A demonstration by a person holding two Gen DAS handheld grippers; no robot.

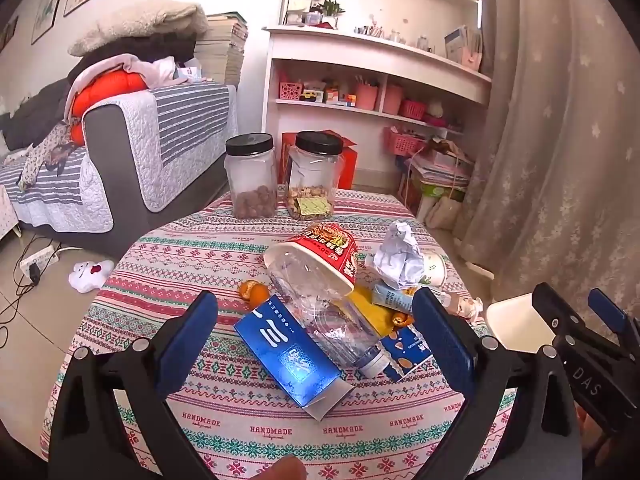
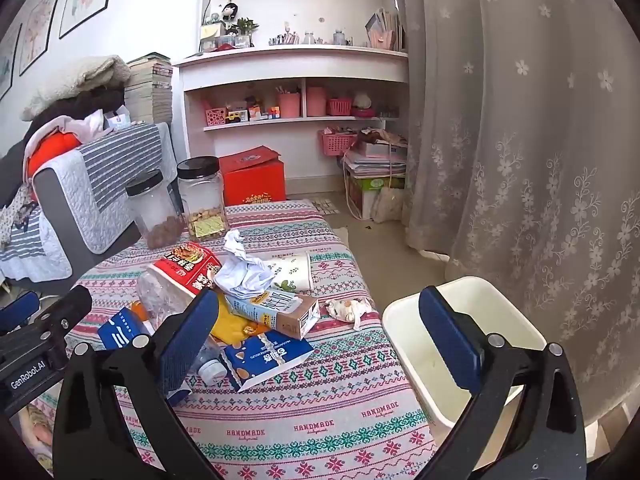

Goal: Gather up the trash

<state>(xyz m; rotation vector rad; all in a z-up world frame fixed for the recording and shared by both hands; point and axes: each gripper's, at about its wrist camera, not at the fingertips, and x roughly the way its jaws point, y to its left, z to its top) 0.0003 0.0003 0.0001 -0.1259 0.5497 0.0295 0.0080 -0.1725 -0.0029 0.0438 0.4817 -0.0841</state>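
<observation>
Patterned tablecloth (image 1: 248, 428): clear bottle (image 1: 320, 300) lying cap-first toward 2 wide-spread, empty grippers (image 1: 316, 344) (image 2: 320, 340).

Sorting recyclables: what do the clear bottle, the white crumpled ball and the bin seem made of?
Clear bottle: thin glossy plastic, see-through, dented. White crumpled ball: matte paper, sharp creases. Bin: probably smooth cream plastic, rigid even rim.

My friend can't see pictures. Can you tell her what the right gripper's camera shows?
The open right gripper hovers over a patterned tablecloth with a pile of trash: a clear plastic bottle, a red noodle cup, crumpled paper and cartons. A cream bin, apparently empty, stands to the right.
</observation>
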